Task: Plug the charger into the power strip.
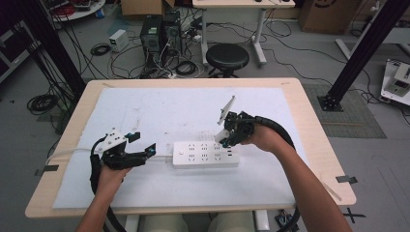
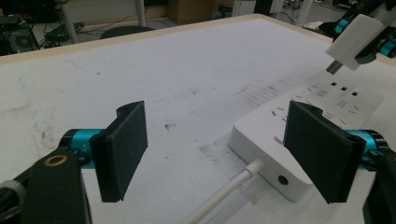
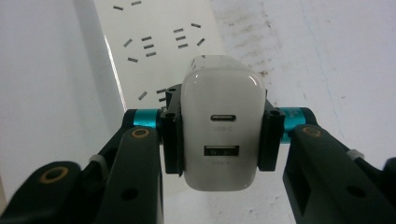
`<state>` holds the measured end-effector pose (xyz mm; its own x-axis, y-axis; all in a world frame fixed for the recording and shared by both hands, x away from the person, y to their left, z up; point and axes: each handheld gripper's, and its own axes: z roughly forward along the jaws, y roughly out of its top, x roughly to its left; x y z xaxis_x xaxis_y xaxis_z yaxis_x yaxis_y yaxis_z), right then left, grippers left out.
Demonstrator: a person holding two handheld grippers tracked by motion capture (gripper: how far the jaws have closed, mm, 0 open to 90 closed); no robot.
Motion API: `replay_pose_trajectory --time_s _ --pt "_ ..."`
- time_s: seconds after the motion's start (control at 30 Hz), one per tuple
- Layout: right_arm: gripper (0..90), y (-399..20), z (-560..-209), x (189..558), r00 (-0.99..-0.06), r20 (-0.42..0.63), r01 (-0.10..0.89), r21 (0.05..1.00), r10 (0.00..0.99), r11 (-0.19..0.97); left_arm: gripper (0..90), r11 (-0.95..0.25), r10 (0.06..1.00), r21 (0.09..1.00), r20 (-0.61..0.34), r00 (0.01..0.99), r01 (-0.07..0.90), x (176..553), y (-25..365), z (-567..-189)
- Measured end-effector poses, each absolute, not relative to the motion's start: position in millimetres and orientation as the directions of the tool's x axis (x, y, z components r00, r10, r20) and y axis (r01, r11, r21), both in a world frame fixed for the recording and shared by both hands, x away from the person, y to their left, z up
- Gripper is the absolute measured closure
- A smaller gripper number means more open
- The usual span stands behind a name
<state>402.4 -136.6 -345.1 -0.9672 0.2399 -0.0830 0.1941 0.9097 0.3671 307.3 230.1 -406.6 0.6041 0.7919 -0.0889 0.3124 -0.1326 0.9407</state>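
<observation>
Right gripper (image 3: 219,135) jaws pinch the charger (image 3: 220,126) by its flat sides, prongs just above the power strip (image 3: 154,42). Advice: keep it square, line prongs with one slot pair, press straight in. Left gripper (image 2: 224,154) jaws spread, strip's cord end between them, untouched; could brace it. Charger: white, rounded, two USB ports.

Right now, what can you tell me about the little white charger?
The charger is a small white block, smooth like plastic, with rounded corners. Its back face has two ports, an oval one above a rectangular one. The right hand-held gripper squeezes its two sides. Metal prongs stick out underneath, hovering just above the white power strip, not plugged in yet.
</observation>
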Motion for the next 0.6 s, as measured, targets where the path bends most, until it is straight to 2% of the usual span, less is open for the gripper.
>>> replay_pose_trajectory --time_s 0.4,0.6 --pt "63.0 -118.7 -351.9 408.4 -0.988 -0.074 0.106 0.293 0.134 0.950 21.8 -0.132 0.791 0.941 -0.089 0.605 0.311 307.4 232.8 -408.4" --pt "63.0 -117.2 -357.6 409.5 -0.991 -0.078 0.088 0.255 0.112 0.963 21.8 -0.128 0.792 0.941 -0.093 0.603 0.314 307.2 233.9 -408.9"
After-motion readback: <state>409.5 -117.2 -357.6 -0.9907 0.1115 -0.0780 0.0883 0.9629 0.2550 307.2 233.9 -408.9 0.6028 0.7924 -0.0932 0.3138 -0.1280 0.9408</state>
